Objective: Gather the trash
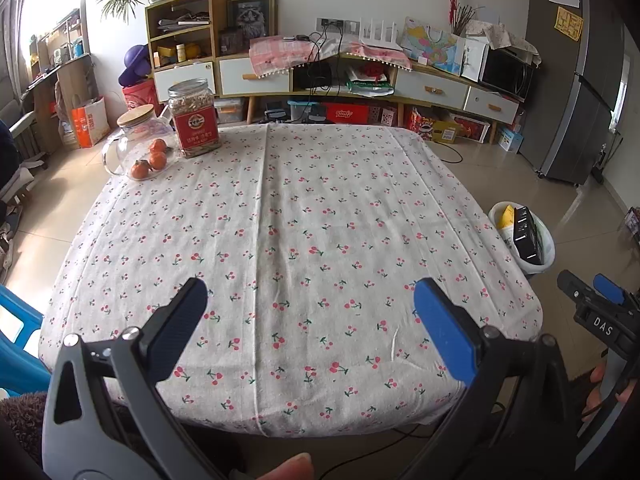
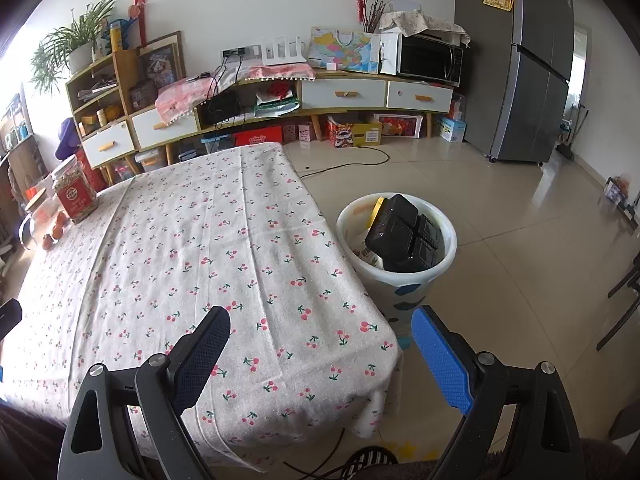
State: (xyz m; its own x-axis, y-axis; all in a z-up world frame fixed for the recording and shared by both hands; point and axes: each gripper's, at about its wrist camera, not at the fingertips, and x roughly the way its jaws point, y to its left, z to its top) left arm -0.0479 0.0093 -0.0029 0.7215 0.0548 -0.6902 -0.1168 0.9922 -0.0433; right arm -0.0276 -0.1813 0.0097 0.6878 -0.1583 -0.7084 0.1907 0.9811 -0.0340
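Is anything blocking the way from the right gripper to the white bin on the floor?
No, nothing visible. The right gripper is open and empty above the table's near corner. The white bin stands on the floor just past that corner, with only bare tiles around it. It already holds a black tray.

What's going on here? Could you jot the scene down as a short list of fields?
Table: cherry-print cloth, no loose trash in view on it
Far corner: jar with red label, glass pot with wooden lid, oranges
Bin: white bucket on the floor beside the table, black tray and other trash inside
Left gripper: open, holding nothing
Right gripper: open, holding nothing
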